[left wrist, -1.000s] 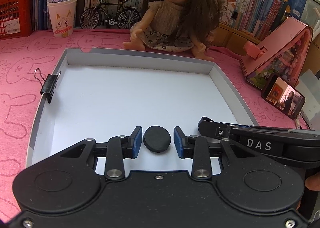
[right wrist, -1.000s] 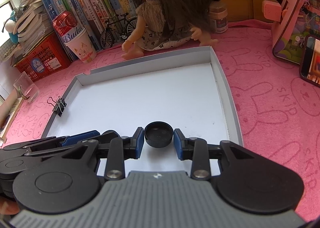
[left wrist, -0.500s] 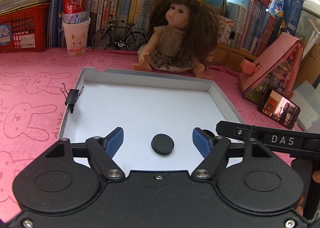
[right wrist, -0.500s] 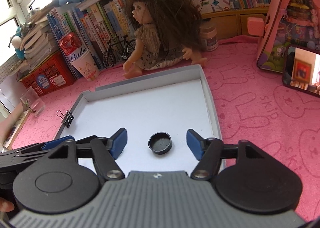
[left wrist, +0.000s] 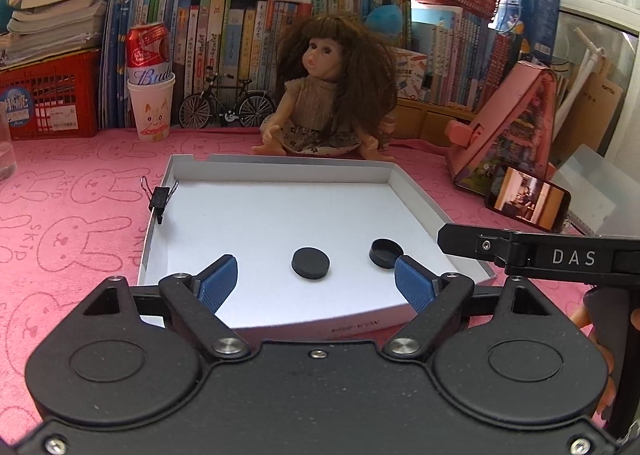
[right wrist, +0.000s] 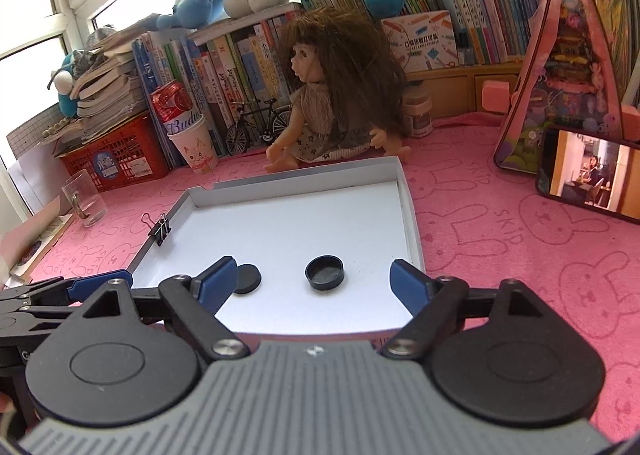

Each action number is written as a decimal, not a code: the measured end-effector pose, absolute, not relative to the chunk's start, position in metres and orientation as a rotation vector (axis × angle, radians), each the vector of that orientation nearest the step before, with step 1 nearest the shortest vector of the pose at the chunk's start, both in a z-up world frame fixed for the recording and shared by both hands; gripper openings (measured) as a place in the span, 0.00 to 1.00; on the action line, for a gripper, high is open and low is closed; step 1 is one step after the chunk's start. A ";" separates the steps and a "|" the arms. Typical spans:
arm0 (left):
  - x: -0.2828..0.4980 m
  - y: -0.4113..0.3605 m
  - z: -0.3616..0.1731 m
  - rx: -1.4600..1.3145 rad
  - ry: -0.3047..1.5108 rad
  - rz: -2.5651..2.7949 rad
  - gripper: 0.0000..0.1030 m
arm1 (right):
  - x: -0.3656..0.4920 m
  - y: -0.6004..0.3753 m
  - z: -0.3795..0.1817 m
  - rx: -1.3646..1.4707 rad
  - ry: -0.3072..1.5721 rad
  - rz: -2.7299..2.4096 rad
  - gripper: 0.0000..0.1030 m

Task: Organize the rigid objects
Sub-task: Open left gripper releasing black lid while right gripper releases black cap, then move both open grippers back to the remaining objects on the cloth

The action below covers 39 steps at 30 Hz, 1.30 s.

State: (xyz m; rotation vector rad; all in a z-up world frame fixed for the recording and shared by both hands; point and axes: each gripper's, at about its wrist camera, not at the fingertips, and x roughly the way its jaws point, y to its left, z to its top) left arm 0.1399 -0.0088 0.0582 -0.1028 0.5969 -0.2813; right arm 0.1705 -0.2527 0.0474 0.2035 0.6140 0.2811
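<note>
a "bud" can (left wrist: 147, 51) is sitting in a cup (left wrist: 151, 108), and "das" is showing on the right gripper (right wrist: 312, 279). both it and the left gripper (left wrist: 316, 281) are opening wide, gripping nothing. two black caps, one flat (left wrist: 311, 262), one hollow-up (left wrist: 386, 252), are lying apart in the white tray (left wrist: 280, 175).

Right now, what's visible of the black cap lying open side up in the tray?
The black cap is small, round and shallow, likely plastic, matte. It lies flat with its hollow side up, showing a raised rim and a dull inner floor. It rests on the white tray floor, near the front right. Nothing else touches it; the flat black disc lies apart to its left.
</note>
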 end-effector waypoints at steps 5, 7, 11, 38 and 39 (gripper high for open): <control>0.118 -0.008 0.056 -0.108 0.580 -0.303 0.83 | 0.149 -0.252 0.049 0.193 0.566 0.273 0.92; 0.110 -0.009 0.055 -0.099 0.576 -0.308 0.83 | 0.140 -0.250 0.049 0.181 0.551 0.275 0.94; 0.094 -0.011 0.052 -0.069 0.566 -0.321 0.83 | 0.124 -0.245 0.046 0.147 0.530 0.279 0.95; -0.014 0.011 0.010 -0.035 0.502 -0.259 0.63 | 0.012 -0.255 -0.011 0.033 0.415 0.144 0.66; -0.016 0.011 0.009 -0.042 0.505 -0.253 0.59 | 0.009 -0.253 -0.012 0.029 0.414 0.142 0.62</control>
